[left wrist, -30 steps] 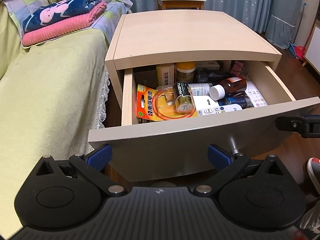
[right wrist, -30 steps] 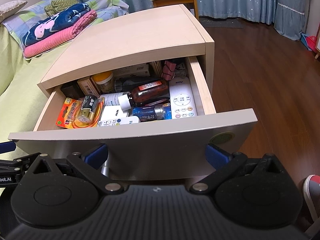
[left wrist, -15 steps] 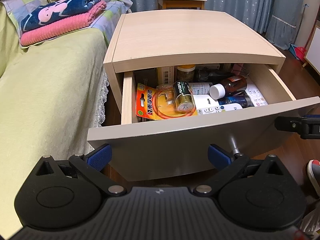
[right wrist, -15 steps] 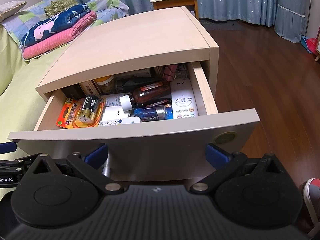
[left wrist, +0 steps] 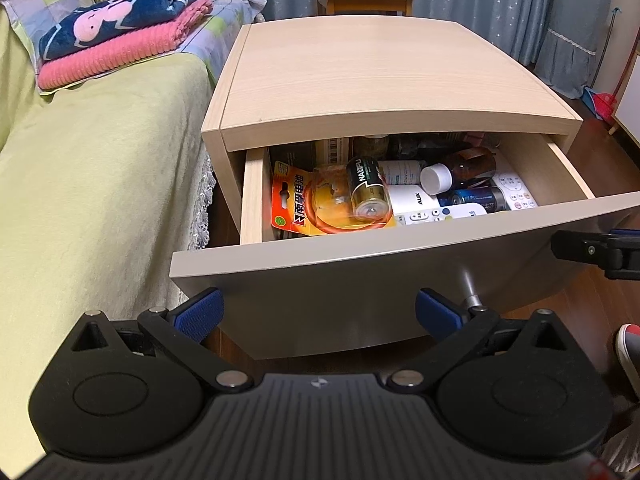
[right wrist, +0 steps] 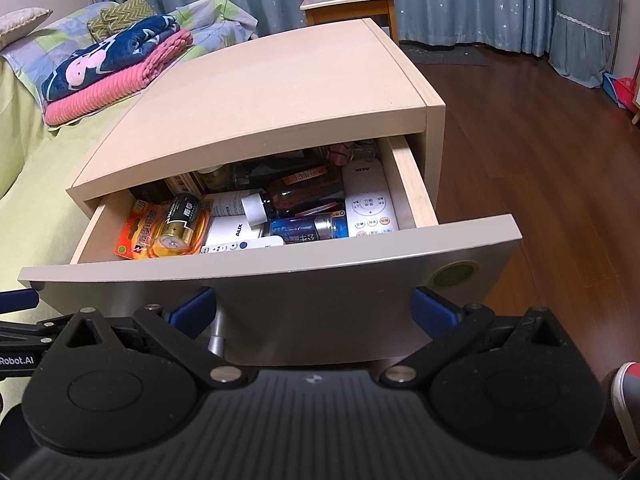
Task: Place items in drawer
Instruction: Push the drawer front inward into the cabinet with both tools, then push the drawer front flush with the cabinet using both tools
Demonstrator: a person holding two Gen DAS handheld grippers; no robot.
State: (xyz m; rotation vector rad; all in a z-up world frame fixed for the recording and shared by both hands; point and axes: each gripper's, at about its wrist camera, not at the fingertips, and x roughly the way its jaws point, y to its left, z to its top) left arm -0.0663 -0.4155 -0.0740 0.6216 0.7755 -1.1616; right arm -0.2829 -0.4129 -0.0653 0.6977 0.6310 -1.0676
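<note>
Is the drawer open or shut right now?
Open, partway. The drawer front stands out from the nightstand, and a battery and remote show inside.

The drawer (left wrist: 400, 280) stands partly pulled out of the nightstand (left wrist: 380, 80); the nightstand's top overhangs the drawer's rear, so only the front part is reachable from above. That part is crowded: a battery pack (left wrist: 304, 204) at the left, remotes (right wrist: 370, 208) and bottles (right wrist: 304, 196) across the middle and right, no bare floor showing. The bed (left wrist: 100, 180) closes the nightstand's left side. The wood floor (right wrist: 540, 152) on the right is open. The drawer front with its knob (left wrist: 468, 284) faces both jaws, close ahead.
</note>
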